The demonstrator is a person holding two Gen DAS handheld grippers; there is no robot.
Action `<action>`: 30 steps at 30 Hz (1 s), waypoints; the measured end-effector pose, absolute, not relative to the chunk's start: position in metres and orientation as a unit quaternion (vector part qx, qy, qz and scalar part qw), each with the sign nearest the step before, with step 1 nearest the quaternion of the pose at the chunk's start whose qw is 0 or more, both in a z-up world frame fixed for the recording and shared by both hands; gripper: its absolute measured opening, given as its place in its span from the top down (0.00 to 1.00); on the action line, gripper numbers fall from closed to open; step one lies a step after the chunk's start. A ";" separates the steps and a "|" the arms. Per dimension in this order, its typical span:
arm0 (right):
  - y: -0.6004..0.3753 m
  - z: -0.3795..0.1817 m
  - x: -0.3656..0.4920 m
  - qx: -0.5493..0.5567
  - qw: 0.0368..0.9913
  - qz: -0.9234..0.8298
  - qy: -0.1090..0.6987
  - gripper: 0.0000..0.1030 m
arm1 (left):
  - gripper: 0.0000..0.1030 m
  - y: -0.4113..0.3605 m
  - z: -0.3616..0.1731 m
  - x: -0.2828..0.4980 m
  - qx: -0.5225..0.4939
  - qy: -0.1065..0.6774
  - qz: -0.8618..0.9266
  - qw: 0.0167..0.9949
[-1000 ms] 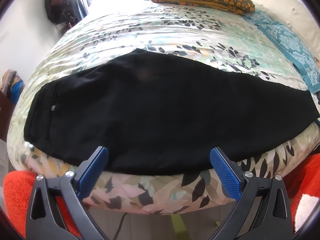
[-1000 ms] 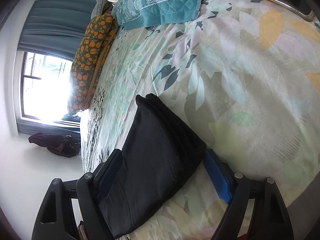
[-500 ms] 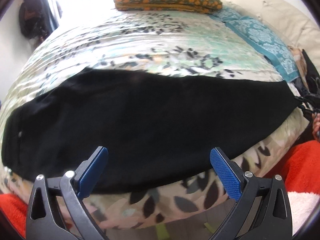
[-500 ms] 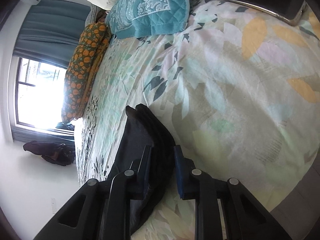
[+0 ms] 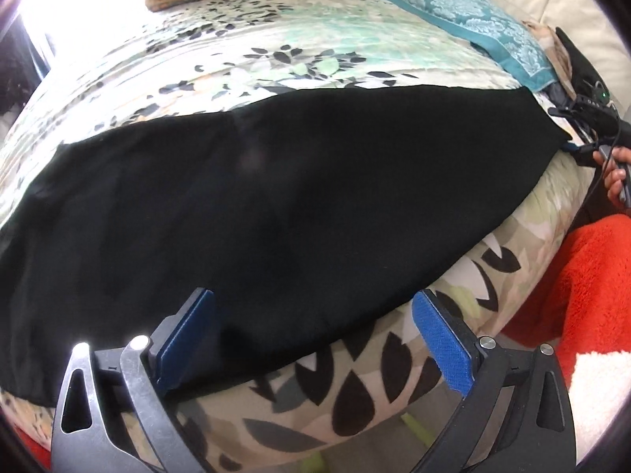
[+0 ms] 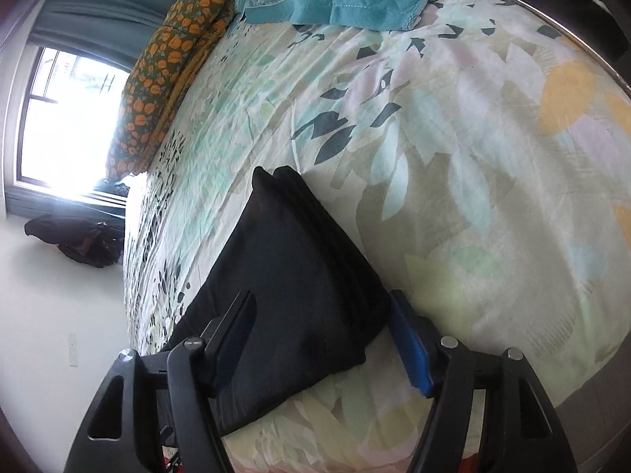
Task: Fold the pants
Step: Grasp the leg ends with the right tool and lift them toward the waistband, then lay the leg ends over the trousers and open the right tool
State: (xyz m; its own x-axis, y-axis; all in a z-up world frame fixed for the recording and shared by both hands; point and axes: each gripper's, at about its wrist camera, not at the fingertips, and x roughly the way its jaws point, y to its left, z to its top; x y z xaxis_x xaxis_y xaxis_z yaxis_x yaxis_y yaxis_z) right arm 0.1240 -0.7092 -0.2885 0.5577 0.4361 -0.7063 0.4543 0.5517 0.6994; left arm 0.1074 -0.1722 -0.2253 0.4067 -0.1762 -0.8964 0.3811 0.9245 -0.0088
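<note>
Pants (image 5: 276, 205), black and already laid in a long doubled strip, stretch across the middle of the left wrist frame on the floral bed (image 5: 315, 51), their near edge running along the mattress edge. In the right wrist frame their stacked leg end (image 6: 299, 287) rises from the lower middle toward the centre.

The main change is at the right tongs (image 6: 327, 343). Half a second ago their blue pads were pinched together on the leg end; now the jaws are opening, standing on either side of the cloth with the fabric between them but no pad visibly pressing it. I read that as a trial pinch let go, perhaps to get a better hold, so the leg end is not secured for lifting.

The left tongs (image 5: 315, 339) stand wide apart and clamp nothing; the near edge of the cloth lies between their pads. Compared with a second ago they have come closer and lower, and the waist end has slid out of the left of the frame.

The fold bringing one end onto the other has not yet begun, judging by how flat the strip lies.
</note>
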 end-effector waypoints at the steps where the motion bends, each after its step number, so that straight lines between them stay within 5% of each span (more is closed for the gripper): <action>1: -0.711 -0.291 0.124 0.487 0.743 -0.003 0.460 0.34 | 0.02 -0.166 -0.225 0.109 0.087 0.522 -0.160 0.833; 4: -0.711 -0.296 0.126 0.493 0.742 -0.004 0.454 0.84 | 0.02 -0.155 -0.225 0.114 0.064 0.531 -0.141 0.833; 15: -0.656 -0.217 0.110 0.524 0.759 0.089 0.376 0.86 | 0.02 -0.189 -0.244 0.117 0.118 0.531 -0.189 0.818; 24: -0.470 -0.186 0.134 0.522 0.728 0.218 0.387 0.86 | 0.02 -0.062 -0.174 0.122 -0.042 0.488 -0.121 0.863; 30: -0.333 -0.204 0.160 0.484 0.719 0.241 0.437 0.86 | 0.02 0.020 -0.180 0.102 -0.108 0.462 -0.062 0.878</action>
State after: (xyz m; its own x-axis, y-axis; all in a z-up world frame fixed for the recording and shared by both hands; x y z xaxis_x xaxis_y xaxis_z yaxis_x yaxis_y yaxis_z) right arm 0.1603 -0.3333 -0.2043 0.5021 0.7695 -0.3945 0.0753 0.4156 0.9064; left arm 0.1023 0.0199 -0.1803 0.5658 -0.2097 -0.7975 0.0098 0.9688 -0.2477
